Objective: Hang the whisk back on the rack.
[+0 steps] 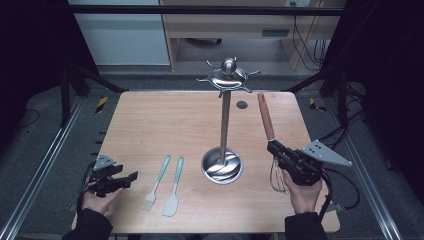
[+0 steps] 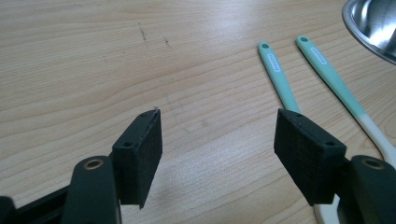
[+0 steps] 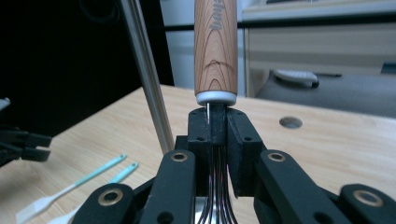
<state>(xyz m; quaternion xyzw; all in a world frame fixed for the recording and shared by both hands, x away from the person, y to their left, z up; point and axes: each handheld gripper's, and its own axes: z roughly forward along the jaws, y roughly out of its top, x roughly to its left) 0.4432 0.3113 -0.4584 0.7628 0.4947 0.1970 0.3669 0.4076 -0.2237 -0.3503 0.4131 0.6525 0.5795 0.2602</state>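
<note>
A whisk with a wooden handle (image 1: 265, 116) (image 3: 216, 46) is held upright above the table, handle up and wires (image 1: 276, 175) hanging below. My right gripper (image 1: 276, 148) (image 3: 217, 122) is shut on the wire neck just under the handle's metal collar. The steel hanging stand (image 1: 224, 120) rises from its round base (image 1: 222, 165) left of the whisk; its pole (image 3: 148, 79) passes beside the jaws. My left gripper (image 1: 129, 178) (image 2: 217, 151) rests at the front left, open with nothing between its pads. A teal-handled brush (image 1: 157, 182) (image 2: 278, 74) and a teal spatula (image 1: 174, 186) (image 2: 334, 81) lie flat on the table.
The wooden table (image 1: 165, 120) has a small round hole (image 1: 242, 104) (image 3: 290, 122) behind the stand. The stand's hooked top disc (image 1: 228, 77) spreads over the far edge. Metal frame rails and cables run along both sides of the table.
</note>
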